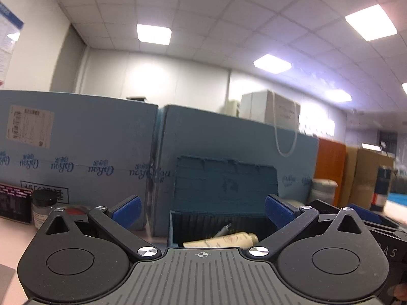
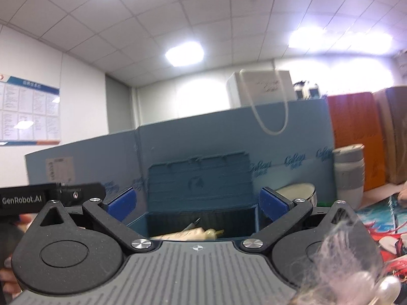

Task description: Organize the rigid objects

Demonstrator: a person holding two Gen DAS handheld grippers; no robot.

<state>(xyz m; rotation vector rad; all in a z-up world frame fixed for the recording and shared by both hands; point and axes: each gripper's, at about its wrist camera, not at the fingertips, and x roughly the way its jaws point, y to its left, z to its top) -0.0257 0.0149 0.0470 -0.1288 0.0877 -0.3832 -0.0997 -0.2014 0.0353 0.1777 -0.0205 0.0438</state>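
Dark teal ribbed storage box (image 1: 223, 185) sitting against light blue foam boards (image 1: 84, 137) showing repeated navy script logos; cream tube (image 1: 223, 240) lying inside; orange panel (image 2: 356, 137) standing right; grey-banded white cup (image 2: 348, 172); blue gripper pads (image 2: 122, 203).

Open dark-blue ribbed storage box (image 1: 223, 185), lid upright at far side; cream tube (image 1: 223, 240) lying flat inside with a pen-like item (image 2: 194, 223).

Legible text: "GenRobot.AI", white on black gripper housing (image 2: 23, 199), left of teal storage box (image 2: 201, 185). Blue foam board (image 2: 292, 152) behind box carries repeated script logo, approx. "CoFoy", not certain; same logo upside down in left wrist view. Paper label (image 1: 30, 125) on board, wall poster (image 2: 28, 109): print too small to read.
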